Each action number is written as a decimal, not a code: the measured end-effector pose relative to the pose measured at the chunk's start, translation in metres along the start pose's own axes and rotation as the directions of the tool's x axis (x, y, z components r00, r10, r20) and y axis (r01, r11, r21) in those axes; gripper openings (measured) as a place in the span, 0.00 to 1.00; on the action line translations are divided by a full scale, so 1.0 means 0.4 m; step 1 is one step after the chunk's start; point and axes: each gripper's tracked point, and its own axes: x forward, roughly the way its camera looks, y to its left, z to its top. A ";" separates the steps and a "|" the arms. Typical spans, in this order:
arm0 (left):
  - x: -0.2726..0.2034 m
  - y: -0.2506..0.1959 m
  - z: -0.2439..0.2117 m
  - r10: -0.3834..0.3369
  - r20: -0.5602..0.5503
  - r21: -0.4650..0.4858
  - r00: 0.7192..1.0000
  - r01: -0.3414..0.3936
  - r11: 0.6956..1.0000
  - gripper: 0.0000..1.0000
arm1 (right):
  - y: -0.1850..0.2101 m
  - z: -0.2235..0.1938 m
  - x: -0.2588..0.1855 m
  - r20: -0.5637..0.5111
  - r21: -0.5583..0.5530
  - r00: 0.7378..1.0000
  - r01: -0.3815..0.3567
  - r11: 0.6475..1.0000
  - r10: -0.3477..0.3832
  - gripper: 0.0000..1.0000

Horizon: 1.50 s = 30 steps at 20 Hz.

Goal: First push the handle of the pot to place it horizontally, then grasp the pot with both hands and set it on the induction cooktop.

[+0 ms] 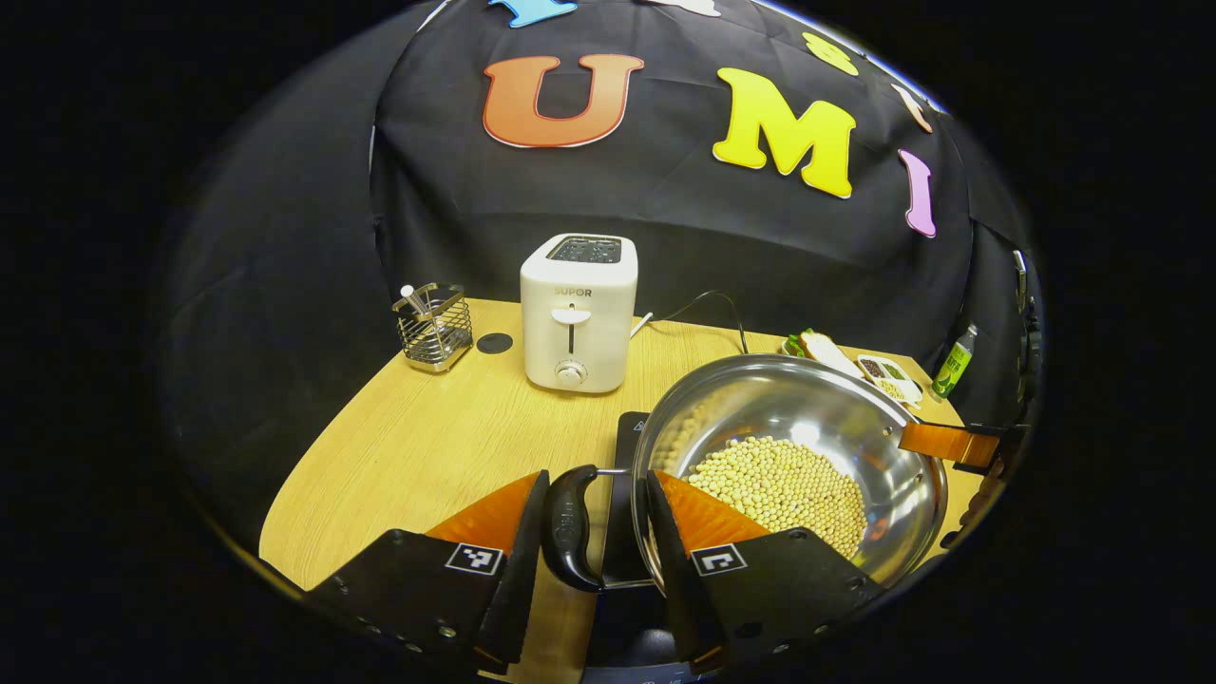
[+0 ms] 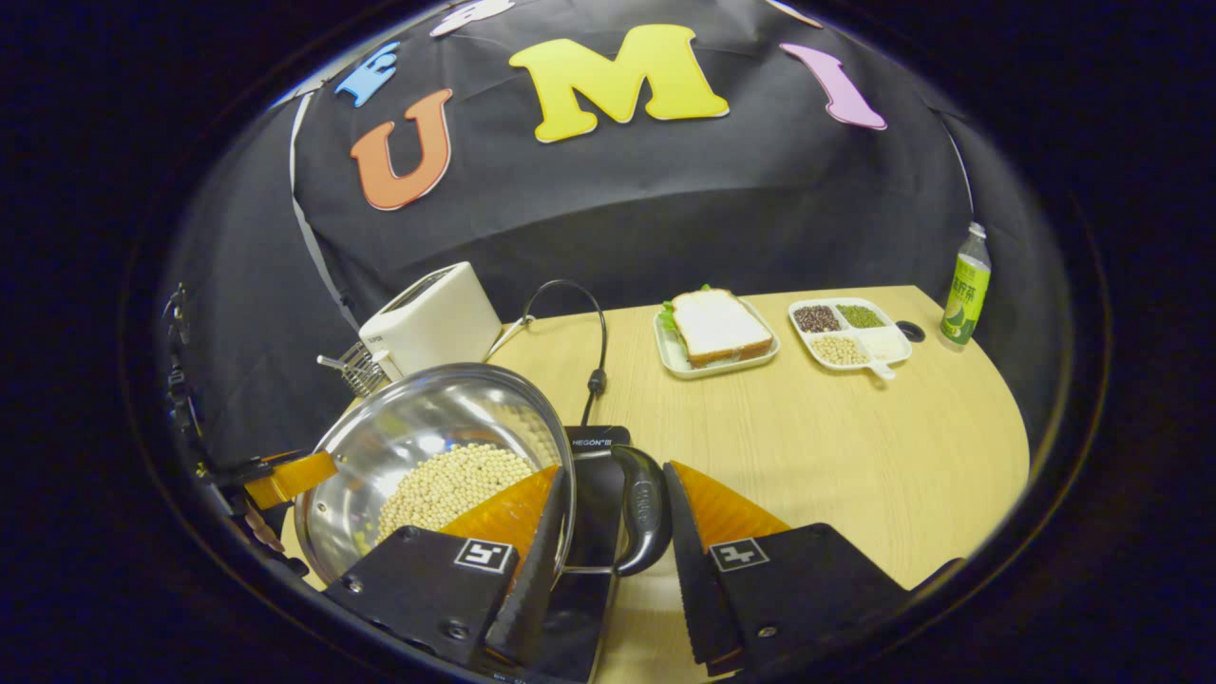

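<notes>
Pot [image 1: 798, 456] handles between both grippers' half-open jaws

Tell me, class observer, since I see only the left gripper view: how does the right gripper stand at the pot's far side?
Observer: The right gripper straddles the pot's second handle, with one finger on the pot side and one outside.
Operator: Is it clamped?
Observer: No. A gap shows between that handle and the pot-side finger.
Operator: What is the sandwich resting on?
Observer: The sandwich lies on a pale rectangular plate.
</notes>
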 end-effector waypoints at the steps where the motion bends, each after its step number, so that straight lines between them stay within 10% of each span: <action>1: 0.001 0.001 0.002 0.000 0.002 -0.001 1.000 0.000 1.000 0.58 | 0.000 -0.002 0.000 0.004 0.004 1.000 -0.001 1.000 0.001 0.61; 5: -0.001 0.043 0.030 0.082 0.064 0.033 0.995 -0.085 0.996 0.61 | -0.010 0.019 -0.011 0.048 0.009 0.999 0.016 1.000 -0.016 0.65; 6: 0.002 0.043 0.040 0.083 0.086 0.033 0.993 -0.086 0.996 0.94 | -0.020 0.025 -0.021 0.055 0.002 0.998 0.032 0.999 -0.032 0.77; 7: -0.012 0.047 0.047 0.083 0.101 0.026 0.991 -0.086 0.996 0.98 | -0.023 0.028 -0.031 0.062 -0.001 0.997 0.040 0.999 -0.040 0.84; 18: -0.237 0.029 0.114 0.078 0.246 0.009 0.966 -0.083 0.996 0.96 | -0.015 0.097 -0.297 0.261 -0.044 0.965 0.042 0.998 -0.029 0.90; 30: -0.671 -0.154 0.189 0.004 0.468 0.072 0.884 -0.043 0.996 0.95 | -0.055 0.074 -0.761 0.515 -0.063 0.851 0.156 0.986 -0.101 0.96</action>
